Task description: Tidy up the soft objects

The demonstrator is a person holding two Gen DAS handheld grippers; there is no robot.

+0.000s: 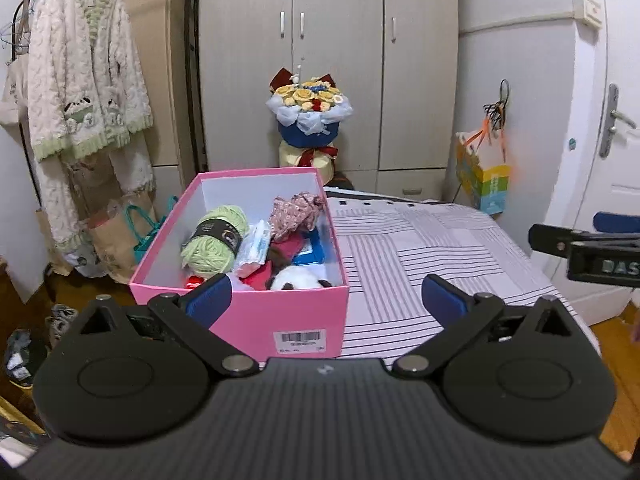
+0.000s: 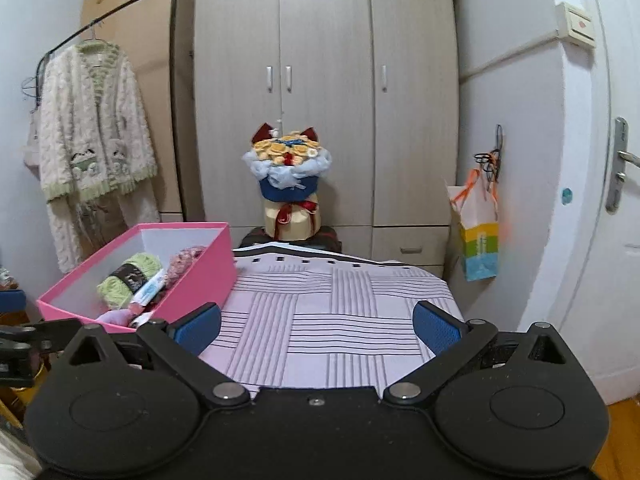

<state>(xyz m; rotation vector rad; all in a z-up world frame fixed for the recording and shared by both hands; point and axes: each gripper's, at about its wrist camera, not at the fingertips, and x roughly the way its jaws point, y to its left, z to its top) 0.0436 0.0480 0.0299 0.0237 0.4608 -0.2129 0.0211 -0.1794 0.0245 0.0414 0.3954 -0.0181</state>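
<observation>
A pink box (image 1: 256,320) stands on the left of a striped bed (image 1: 420,256). It holds a green yarn ball (image 1: 214,240), a pink patterned cloth (image 1: 296,210), a tissue pack (image 1: 256,246), a red item and a panda plush (image 1: 298,280). My left gripper (image 1: 326,300) is open and empty, just before the box's near wall. My right gripper (image 2: 316,326) is open and empty above the striped bed (image 2: 332,312), right of the pink box (image 2: 208,272). The right gripper's fingers also show at the left wrist view's right edge (image 1: 588,244).
A flower bouquet (image 1: 310,120) stands behind the bed before a wardrobe (image 1: 332,60). A fleece robe (image 1: 84,80) hangs on a rack at left, with bags on the floor below. A colourful gift bag (image 1: 484,176) hangs by the white door (image 1: 600,140) at right.
</observation>
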